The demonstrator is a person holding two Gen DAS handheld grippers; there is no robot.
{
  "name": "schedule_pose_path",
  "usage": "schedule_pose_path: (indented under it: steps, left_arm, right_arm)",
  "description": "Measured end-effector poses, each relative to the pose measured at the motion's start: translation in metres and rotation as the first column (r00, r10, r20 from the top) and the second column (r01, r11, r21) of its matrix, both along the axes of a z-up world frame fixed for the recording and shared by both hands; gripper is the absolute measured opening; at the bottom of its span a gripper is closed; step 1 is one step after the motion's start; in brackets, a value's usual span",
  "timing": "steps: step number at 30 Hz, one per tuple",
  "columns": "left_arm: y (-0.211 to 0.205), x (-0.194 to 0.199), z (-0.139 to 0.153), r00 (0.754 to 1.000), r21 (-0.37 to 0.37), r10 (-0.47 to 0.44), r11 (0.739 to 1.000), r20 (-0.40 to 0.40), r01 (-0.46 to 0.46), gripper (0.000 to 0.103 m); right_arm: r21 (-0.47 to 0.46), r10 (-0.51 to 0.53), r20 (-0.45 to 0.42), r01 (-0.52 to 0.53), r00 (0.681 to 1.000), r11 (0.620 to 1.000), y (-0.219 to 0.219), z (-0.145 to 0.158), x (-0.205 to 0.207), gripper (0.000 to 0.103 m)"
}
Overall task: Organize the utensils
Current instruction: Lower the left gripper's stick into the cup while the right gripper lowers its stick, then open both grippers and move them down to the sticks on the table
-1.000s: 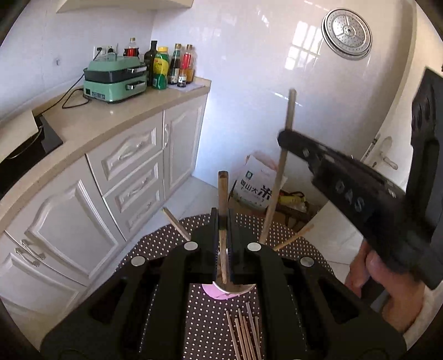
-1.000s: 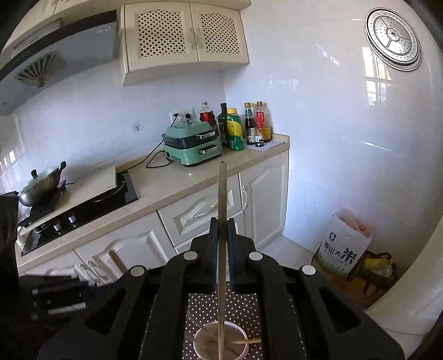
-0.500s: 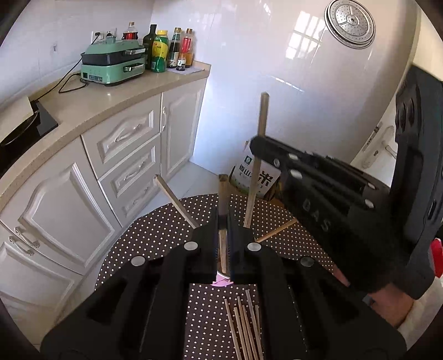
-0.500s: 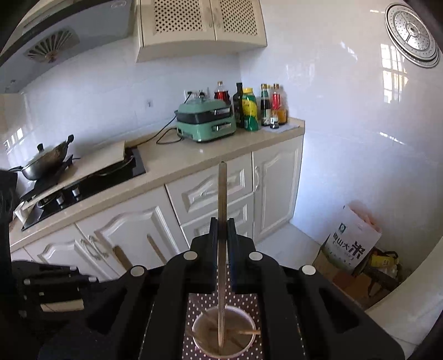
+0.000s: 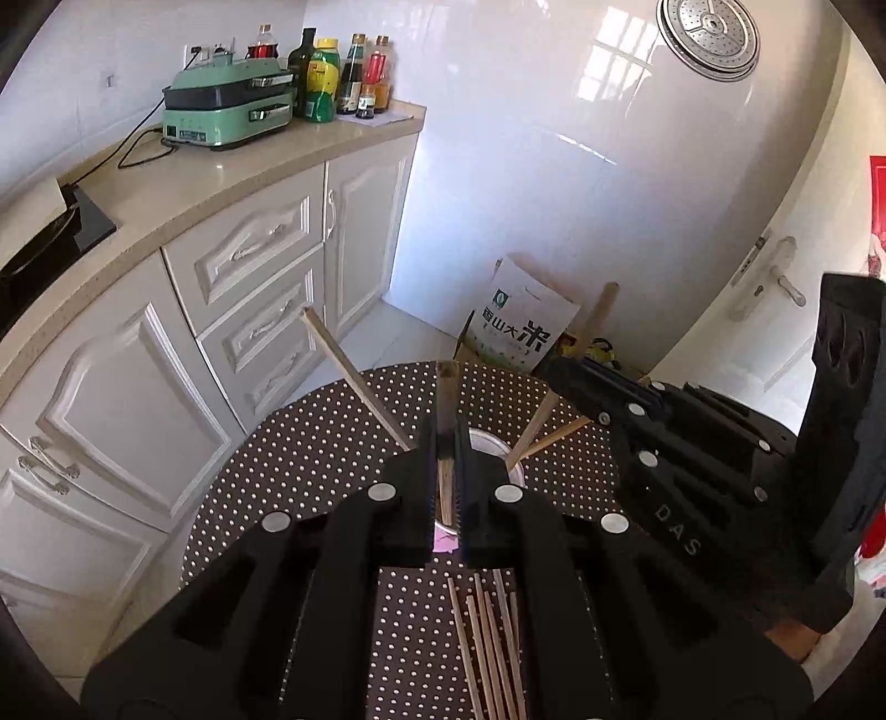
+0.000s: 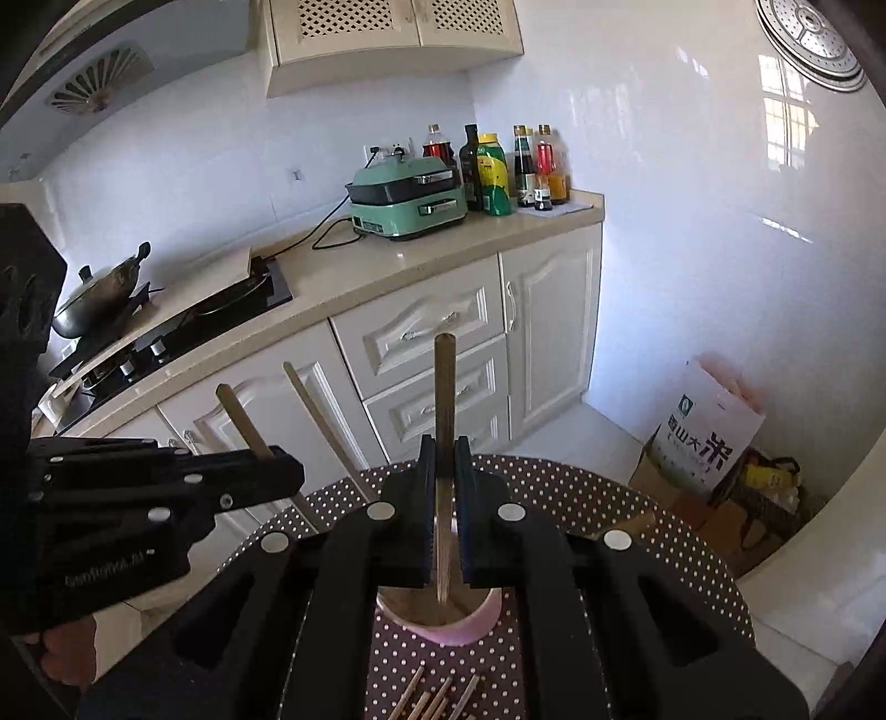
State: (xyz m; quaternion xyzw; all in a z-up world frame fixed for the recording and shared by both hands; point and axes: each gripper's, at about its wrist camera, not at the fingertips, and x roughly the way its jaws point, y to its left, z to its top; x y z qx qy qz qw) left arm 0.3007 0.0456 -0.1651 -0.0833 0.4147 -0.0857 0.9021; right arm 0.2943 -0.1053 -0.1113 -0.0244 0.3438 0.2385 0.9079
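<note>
Both tongs (image 5: 443, 443) (image 6: 443, 471) (each gripping a chopstick (image 6: 444, 387)) sank toward the cup (image 6: 443, 620).

Beige countertop (image 6: 387, 260) runs along white cabinets (image 6: 421, 327) with panelled doors and drawers. On it: a green electric cooker (image 6: 407, 202), plugged into a wall socket (image 6: 387, 149); just beside it, a cluster of sauce and oil bottles (image 6: 506, 169). A black hob (image 6: 183, 321) is set into the counter, with a lidded wok (image 6: 99, 291) at its far end. Range hood (image 6: 94, 77) and lattice-door wall cabinet (image 6: 387, 33) above. Round perforated metal tray (image 5: 706, 36) hangs on the white tiled wall. Printed rice bag (image 5: 518, 329) stands on the floor near a door handle (image 5: 786, 277).
</note>
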Motion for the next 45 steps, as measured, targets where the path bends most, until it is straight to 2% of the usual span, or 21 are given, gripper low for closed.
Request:
schedule_pose_path:
  steps: [14, 26, 29, 31, 34, 35, 45]
  left_arm:
    - [0.011, -0.009, 0.001, 0.998, -0.052, 0.048, 0.997, -0.031, -0.049, 0.006]
    - [0.004, -0.019, 0.003, 0.995, -0.037, 0.066, 0.997, -0.07, -0.069, 0.007]
    - [0.003, -0.025, 0.005, 0.995, -0.037, 0.072, 0.997, -0.065, -0.075, 0.008]
    - [0.003, -0.028, 0.006, 0.995, -0.036, 0.074, 0.996, -0.065, -0.077, 0.011]
    - [0.003, -0.034, 0.008, 0.994, -0.034, 0.09, 0.995, -0.061, -0.092, 0.036]
    - [0.002, -0.037, 0.01, 0.994, -0.029, 0.099, 0.994, -0.051, -0.101, 0.049]
    - [-0.003, -0.064, 0.014, 0.992, -0.024, 0.118, 0.993, -0.034, -0.118, 0.052]
  right_arm:
    - [0.03, -0.037, -0.021, 0.038, 0.999, 0.999, -0.015, -0.002, -0.012, 0.006]
    - [0.061, -0.058, -0.082, 0.063, 0.995, 0.996, -0.029, 0.001, -0.025, 0.009]
    - [0.068, -0.062, -0.083, 0.068, 0.995, 0.995, -0.032, 0.005, -0.031, 0.016]
    - [0.073, -0.063, -0.08, 0.069, 0.995, 0.995, -0.036, 0.007, -0.034, 0.019]
    - [0.081, -0.064, -0.081, 0.071, 0.995, 0.994, -0.04, 0.01, -0.039, 0.02]
    - [0.084, -0.065, -0.08, 0.072, 0.995, 0.994, -0.042, 0.012, -0.042, 0.021]
    - [0.086, -0.074, -0.096, 0.082, 0.993, 0.993, -0.059, 0.014, -0.062, 0.021]
